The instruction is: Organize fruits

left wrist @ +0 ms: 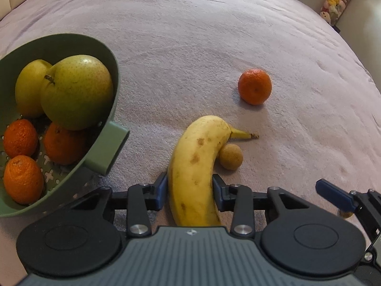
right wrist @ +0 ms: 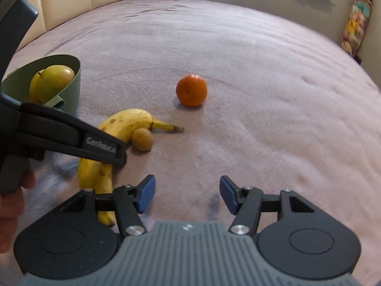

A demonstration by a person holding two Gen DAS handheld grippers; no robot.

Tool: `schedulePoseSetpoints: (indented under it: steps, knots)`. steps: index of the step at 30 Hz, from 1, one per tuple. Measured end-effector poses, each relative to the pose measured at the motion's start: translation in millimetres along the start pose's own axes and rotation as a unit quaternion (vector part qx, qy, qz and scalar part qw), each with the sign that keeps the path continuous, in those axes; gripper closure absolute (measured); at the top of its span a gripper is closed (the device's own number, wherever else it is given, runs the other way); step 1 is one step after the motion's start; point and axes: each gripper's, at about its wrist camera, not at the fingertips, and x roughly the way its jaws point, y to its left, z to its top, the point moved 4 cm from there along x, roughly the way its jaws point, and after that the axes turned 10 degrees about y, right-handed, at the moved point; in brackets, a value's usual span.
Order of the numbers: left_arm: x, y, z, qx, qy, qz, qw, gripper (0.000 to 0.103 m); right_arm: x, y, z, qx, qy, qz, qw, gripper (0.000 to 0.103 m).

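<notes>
A yellow banana (left wrist: 197, 166) lies on the pink blanket, and my left gripper (left wrist: 189, 190) is shut on its lower half. A small brown round fruit (left wrist: 230, 156) touches the banana's right side. A loose orange (left wrist: 254, 86) sits further off to the right. A green colander bowl (left wrist: 104, 76) at the left holds two green-yellow pears (left wrist: 76, 93) and three oranges (left wrist: 21, 138). In the right wrist view my right gripper (right wrist: 187, 194) is open and empty above the blanket, right of the banana (right wrist: 128, 124), with the orange (right wrist: 191, 90) ahead and the brown fruit (right wrist: 142, 139) ahead to the left.
The pink blanket (left wrist: 190, 35) covers a wide bed. A hanging holder of plush toys (left wrist: 338, 0) is at the far right wall. The left gripper's body (right wrist: 47, 128) crosses the left of the right wrist view. The bowl (right wrist: 71, 90) stands beyond it.
</notes>
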Motion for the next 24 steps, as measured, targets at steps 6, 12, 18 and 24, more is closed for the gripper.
schedulePoseSetpoints:
  steps: [6,12,18,24]
  knots:
    - [-7.3,3.0,-2.5,-0.010,-0.009,0.003,0.9999,0.060,-0.2,-6.0,19.1,-0.036,-0.019,-0.010,0.999,0.045]
    - [-11.9,11.2,-2.4,-0.030,-0.017,0.008,0.9994,0.060,9.1,-10.5,48.9,-0.072,-0.052,-0.021,0.996,0.045]
    - [-15.7,17.1,-0.3,-0.049,-0.029,0.006,0.9984,0.060,31.9,-0.1,78.7,-0.117,-0.070,-0.035,0.990,0.045]
    - [-10.7,17.5,-2.0,-0.045,-0.021,0.012,0.9987,0.060,58.1,13.3,96.9,-0.151,-0.075,-0.053,0.984,0.047]
